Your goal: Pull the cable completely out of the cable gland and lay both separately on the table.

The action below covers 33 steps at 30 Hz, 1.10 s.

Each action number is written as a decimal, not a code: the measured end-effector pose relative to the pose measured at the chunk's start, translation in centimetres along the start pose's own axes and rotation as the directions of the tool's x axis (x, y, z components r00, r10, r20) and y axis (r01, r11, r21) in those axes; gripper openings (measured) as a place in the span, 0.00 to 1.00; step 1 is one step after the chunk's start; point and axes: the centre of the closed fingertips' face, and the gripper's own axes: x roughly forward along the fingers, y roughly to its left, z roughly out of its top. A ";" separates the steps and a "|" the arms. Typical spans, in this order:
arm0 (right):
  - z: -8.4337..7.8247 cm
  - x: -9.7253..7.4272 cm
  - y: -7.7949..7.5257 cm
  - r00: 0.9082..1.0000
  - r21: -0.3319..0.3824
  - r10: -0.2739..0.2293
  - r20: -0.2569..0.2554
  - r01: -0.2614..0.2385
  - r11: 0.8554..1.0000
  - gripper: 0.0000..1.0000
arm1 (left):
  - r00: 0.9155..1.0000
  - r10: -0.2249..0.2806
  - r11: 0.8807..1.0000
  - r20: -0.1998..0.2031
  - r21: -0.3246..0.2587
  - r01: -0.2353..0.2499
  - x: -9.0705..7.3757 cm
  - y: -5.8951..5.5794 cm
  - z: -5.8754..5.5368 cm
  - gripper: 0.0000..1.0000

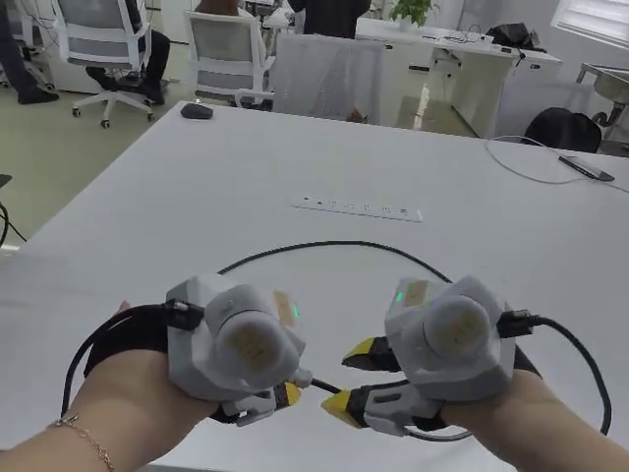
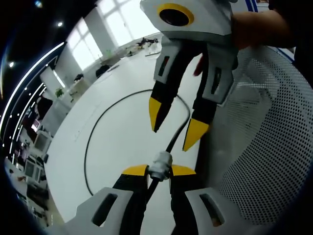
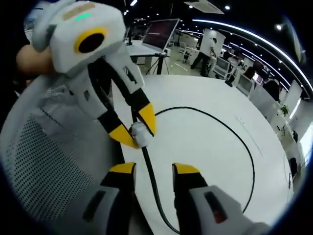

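Gripping the cable gland, the left gripper has its fingers closed on the white fitting, which sits squarely between the two yellow tips. The black cable passes through the gland: one length runs back between the left fingers, and the other leaves the gland just ahead of the tips. Cable and gland are not separated.

The right gripper faces the left one, tips near tips. Its fingers are apart and clamp nothing. The cable runs through the gap between them, lying nearer one finger than the other; contact with that finger cannot be confirmed. In the right gripper view the gland lies just beyond the right fingertips, directly ahead and held in the opposing fingers.

In the head view both grippers are held over the near part of the white surface. Whether the gland is clear of the surface cannot be determined.

Ahead of both pairs of fingers the cable lies on the surface in one wide arc. A socket strip is set in the surface beyond that arc, well apart from the fingers. A dark mouse lies at the far edge.
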 end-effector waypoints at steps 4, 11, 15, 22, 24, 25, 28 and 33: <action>0.2 0.4 0.8 1.000 -0.071 0.018 -0.001 -0.018 0.997 0.28 | 1.000 -0.018 1.000 0.020 0.015 0.017 0.0 -0.7 0.5 0.17; 0.1 0.4 0.8 1.000 -0.136 -0.005 -0.015 0.003 0.991 0.16 | 0.999 -0.031 0.999 0.041 0.030 0.030 0.0 -1.1 1.1 0.17; 0.0 0.3 0.9 1.000 -0.150 0.003 -0.014 -0.005 0.989 0.05 | 0.998 -0.034 0.999 0.049 0.031 0.032 0.0 -1.2 1.3 0.17; -0.6 0.4 0.7 0.999 -0.149 -0.007 -0.035 0.001 0.989 0.04 | 0.999 -0.027 0.999 0.040 0.020 0.026 0.0 -1.0 1.0 0.17; -0.9 0.4 0.6 0.999 -0.138 -0.012 -0.046 0.005 0.990 0.04 | 0.999 -0.021 1.000 0.037 0.021 0.021 0.0 -0.9 1.0 0.17; -1.2 0.4 0.5 0.998 -0.136 -0.014 -0.057 0.006 0.991 0.04 | 0.999 -0.022 1.000 0.034 0.019 0.021 0.0 -0.9 0.9 0.17; -2.2 0.5 0.0 0.994 -0.115 -0.029 -0.102 0.017 0.993 0.04 | 0.999 -0.019 1.000 0.028 0.021 0.019 0.0 -0.9 0.8 0.17; -4.1 0.3 -0.7 0.982 -0.079 -0.052 -0.180 0.038 0.996 0.05 | 1.000 -0.014 1.000 0.024 0.017 0.014 0.0 -0.7 0.7 0.17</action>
